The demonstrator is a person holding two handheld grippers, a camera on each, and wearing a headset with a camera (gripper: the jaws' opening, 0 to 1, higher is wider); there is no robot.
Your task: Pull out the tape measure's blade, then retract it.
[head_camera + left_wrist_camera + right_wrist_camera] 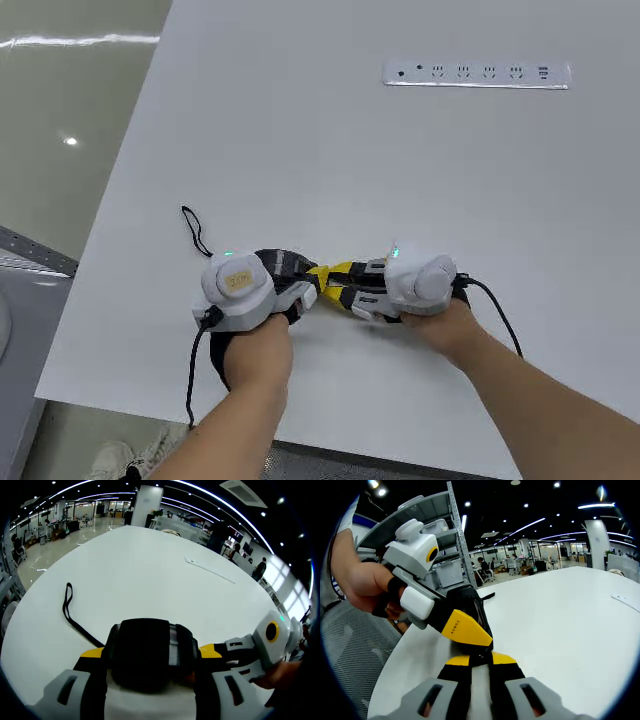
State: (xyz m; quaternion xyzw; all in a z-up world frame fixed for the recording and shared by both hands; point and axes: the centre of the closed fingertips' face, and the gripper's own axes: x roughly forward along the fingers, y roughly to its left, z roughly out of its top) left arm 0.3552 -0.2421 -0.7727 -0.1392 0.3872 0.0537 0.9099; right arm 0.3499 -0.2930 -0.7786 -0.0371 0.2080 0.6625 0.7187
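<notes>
Near the counter's (350,150) near edge, the tape measure (285,265) is clamped across its rigid case by the left gripper (150,665), the right gripper (481,662) pinched at its yellow mouth, presumably on the thin, springy, slip-prone blade tip.

Left gripper (305,282) and right gripper (340,285) are covering most of the black-and-yellow plastic tape measure (325,272), and its blade is hiding at the right gripper's jaws. The white power strip (476,73) labels are showing too small to read.
</notes>
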